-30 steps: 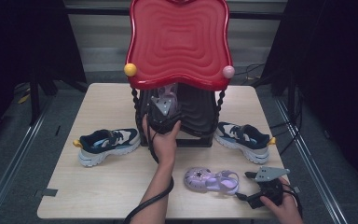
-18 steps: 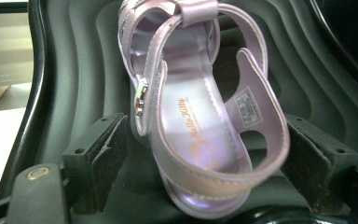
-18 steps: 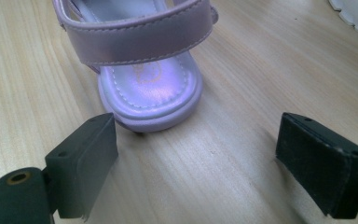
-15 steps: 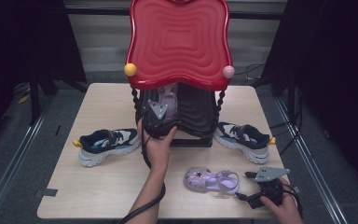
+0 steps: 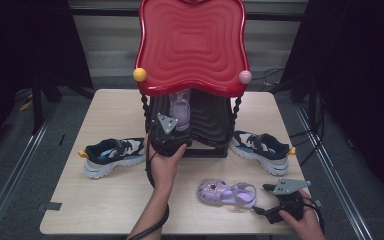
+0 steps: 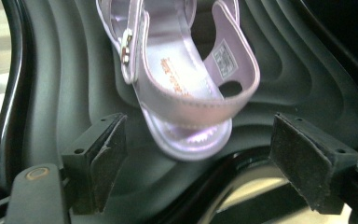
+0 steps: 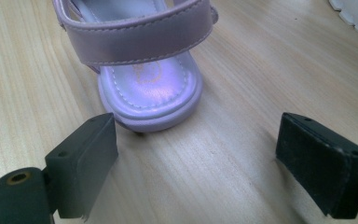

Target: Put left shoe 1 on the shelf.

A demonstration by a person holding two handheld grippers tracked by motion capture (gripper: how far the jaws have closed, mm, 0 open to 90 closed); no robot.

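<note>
Two tools spread: left tool behind shelf sandal; right tool behind table sandal.

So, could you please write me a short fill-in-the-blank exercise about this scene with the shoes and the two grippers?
1. The sandal on the table lies in front of the ___ gripper.
2. The other sandal lies on the black shelf under a ___ top.
3. The jaws of the left gripper stand ___.
4. A dark blue and white ___ stands at each side of the shelf.

Missing words: right; red; open; sneaker
</note>
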